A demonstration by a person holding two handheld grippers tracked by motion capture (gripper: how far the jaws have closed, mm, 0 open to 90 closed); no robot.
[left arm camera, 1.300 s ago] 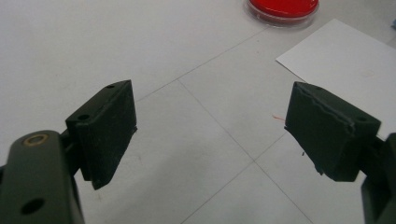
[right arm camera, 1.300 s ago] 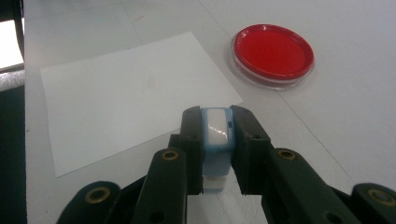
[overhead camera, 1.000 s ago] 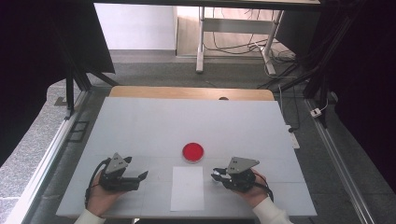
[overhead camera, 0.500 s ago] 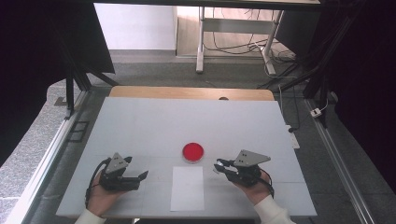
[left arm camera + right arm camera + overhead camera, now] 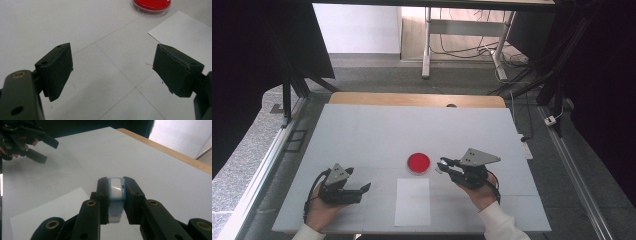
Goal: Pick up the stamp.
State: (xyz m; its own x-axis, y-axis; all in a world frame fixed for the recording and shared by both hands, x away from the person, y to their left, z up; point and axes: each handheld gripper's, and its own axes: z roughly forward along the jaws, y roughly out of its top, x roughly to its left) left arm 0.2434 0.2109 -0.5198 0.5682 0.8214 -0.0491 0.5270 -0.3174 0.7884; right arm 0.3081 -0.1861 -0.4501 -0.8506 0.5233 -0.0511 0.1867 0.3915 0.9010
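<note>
Pale blue and white, the small block (image 5: 116, 192) sits clamped between the jaws of my right hand-held gripper (image 5: 117, 195), lifted off the bench (image 5: 377, 130) just right of the red dish (image 5: 418, 162). I can read no writing on it. My left hand-held gripper (image 5: 112, 70) rests on the bench well left of the dish, jaws wide apart with nothing between them. The white paper sheet (image 5: 413, 201) lies just below the dish. Both hands reach in from the near edge, the right one raised and pointing toward the dish.

Open jaws, red dish (image 5: 151, 4), white sheet (image 5: 183, 31)
</note>
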